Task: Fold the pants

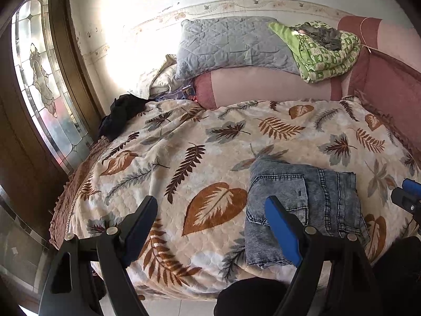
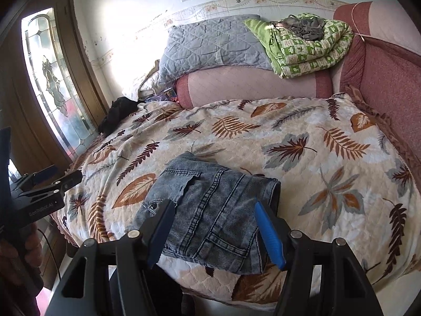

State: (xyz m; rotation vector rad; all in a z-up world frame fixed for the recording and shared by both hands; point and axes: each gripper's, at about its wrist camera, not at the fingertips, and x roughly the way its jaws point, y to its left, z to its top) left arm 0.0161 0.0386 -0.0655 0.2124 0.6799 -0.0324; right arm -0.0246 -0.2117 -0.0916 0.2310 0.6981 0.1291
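The blue denim pants (image 1: 302, 205) lie folded in a compact bundle on the leaf-print blanket (image 1: 184, 158) near the bed's front edge; they also show in the right wrist view (image 2: 210, 210). My left gripper (image 1: 210, 210) is open and empty, above the blanket just left of the pants. My right gripper (image 2: 214, 216) is open and empty, held over the front part of the pants. The right gripper shows at the right edge of the left wrist view (image 1: 406, 197). The left gripper shows at the left edge of the right wrist view (image 2: 50, 181).
A grey quilted pillow (image 1: 226, 44) and a green folded quilt (image 1: 323, 52) rest on a pink bolster (image 1: 263, 84) at the head. Dark clothing (image 1: 121, 113) lies at the bed's far left corner. A glass-panelled door (image 1: 42, 79) stands at left. A red headboard (image 1: 389, 84) borders the right.
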